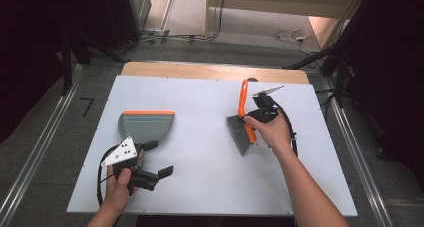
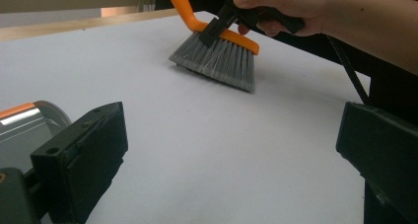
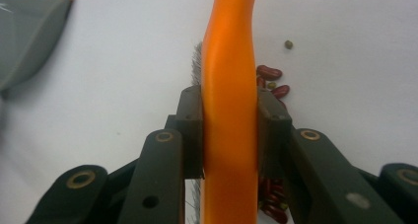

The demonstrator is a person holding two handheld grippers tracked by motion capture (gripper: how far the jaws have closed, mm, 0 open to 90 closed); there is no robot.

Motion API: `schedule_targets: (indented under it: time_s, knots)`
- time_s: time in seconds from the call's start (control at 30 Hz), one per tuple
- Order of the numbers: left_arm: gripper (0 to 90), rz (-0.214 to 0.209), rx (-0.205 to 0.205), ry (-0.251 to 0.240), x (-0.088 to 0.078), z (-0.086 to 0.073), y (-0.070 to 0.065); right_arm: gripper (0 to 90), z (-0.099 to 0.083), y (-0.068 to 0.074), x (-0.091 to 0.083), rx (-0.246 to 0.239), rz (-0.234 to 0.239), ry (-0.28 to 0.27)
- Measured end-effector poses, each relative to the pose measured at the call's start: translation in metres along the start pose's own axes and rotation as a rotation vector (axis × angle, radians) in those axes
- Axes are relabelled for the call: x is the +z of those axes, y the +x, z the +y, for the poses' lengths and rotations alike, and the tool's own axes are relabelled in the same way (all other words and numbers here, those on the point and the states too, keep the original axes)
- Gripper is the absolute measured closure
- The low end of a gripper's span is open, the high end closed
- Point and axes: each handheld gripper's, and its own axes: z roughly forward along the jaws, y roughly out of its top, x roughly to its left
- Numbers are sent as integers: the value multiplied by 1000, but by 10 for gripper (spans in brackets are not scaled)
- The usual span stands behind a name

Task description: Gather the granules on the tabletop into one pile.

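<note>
A hand brush (image 1: 243, 118) with an orange handle and grey bristles stands on the white board (image 1: 200, 152), right of centre, bristles down. My right gripper (image 1: 254, 118) is shut on its handle just above the bristles; the right gripper view shows both pads pressing the orange handle (image 3: 229, 110). Several red and small green beans (image 3: 272, 79) lie beside the bristles. A grey dustpan (image 1: 146, 124) with an orange lip lies at the left. My left gripper (image 1: 159, 158) hovers just in front of it, jaws wide open and empty, pointing towards the brush (image 2: 217, 56).
The white board rests on a wooden table (image 1: 210, 71) with metal rails (image 1: 35, 152) on the floor at both sides. Cables trail from both grippers. The dustpan's corner (image 3: 29, 31) shows at the upper left of the right gripper view.
</note>
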Motion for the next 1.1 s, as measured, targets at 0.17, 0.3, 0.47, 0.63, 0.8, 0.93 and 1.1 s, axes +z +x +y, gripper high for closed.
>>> schedule_targets:
  time_s: [0.17, 0.3, 0.47, 0.63, 0.8, 0.93, 1.1]
  knots:
    - [2, -1, 0, -3, 0, 0, 0, 682, 1, 3, -14, -6, 52, -39]
    - [1, -1, 0, -4, 0, 0, 0, 681, 3, 6, -33, -44, 7, -65]
    - [1, 0, -1, -3, -1, 0, 0, 681, -2, 16, -46, -343, 29, 27]
    - [1, 1, 1, 2, 1, 0, 0, 681, -19, 37, -43, -692, -37, 171]
    - [1, 2, -1, 1, 1, 0, -1, 682, -27, 35, -29, -791, -5, 230]
    - [1, 2, 0, 3, 0, 0, -1, 682, -29, 33, -12, -856, 28, 267]
    - [1, 1, -3, -1, 0, 0, 0, 679, -19, 28, -4, -850, 6, 251]
